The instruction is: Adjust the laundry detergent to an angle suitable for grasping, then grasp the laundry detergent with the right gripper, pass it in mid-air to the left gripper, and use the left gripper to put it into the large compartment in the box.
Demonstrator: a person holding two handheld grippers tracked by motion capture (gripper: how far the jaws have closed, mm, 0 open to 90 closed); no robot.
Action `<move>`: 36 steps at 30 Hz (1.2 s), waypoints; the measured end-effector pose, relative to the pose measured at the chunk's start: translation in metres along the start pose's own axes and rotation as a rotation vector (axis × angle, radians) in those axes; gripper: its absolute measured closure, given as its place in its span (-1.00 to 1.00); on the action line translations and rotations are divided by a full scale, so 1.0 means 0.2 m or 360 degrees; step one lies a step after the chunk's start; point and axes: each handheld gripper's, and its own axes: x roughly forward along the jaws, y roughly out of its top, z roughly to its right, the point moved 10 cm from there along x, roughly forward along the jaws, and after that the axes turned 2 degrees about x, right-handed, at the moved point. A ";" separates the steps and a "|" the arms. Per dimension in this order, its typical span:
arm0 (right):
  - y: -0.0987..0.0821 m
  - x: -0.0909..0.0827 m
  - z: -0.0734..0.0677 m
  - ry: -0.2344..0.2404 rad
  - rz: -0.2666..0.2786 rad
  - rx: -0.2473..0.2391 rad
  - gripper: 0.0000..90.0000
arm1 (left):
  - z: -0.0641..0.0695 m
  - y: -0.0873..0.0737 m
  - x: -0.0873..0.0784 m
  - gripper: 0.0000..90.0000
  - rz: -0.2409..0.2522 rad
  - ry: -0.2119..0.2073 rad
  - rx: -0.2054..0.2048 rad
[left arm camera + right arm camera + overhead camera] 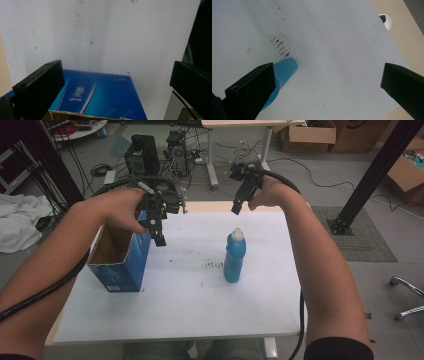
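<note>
An open-topped blue cardboard box stands on the left of the white-covered table. A blue bottle with a white cap stands upright near the middle. My left gripper hovers over the box's far right corner, open and holding nothing. In the left gripper view its jaws stand wide apart above the box's blue side. My right gripper hangs open above and behind the bottle. The right gripper view looks down between its jaws, with the bottle's body beside the left jaw.
Dark smudges mark the sheet left of the bottle. A cable hole sits in the bare wooden edge. Computer towers and cables lie on the floor behind; a black frame post rises at right, cardboard boxes beyond.
</note>
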 end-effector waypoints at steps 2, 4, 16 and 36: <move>0.00 0.00 0.00 0.0001 -0.0001 0.0000 -1.00 | 0.00 0.00 0.00 -1.00 -0.0009 0.0002 0.0001; 0.00 0.00 -0.01 -0.0005 0.0003 -0.0003 -1.00 | 0.00 0.00 0.01 -1.00 -0.0006 0.0005 -0.0004; 0.03 -0.01 -0.01 -0.0007 -0.0001 -0.0008 -1.00 | 0.01 0.00 0.00 -1.00 -0.0003 0.0014 0.0009; 0.01 -0.01 -0.03 -0.0029 0.0015 -0.0006 -1.00 | 0.06 0.02 0.01 -1.00 0.0011 0.0006 0.0029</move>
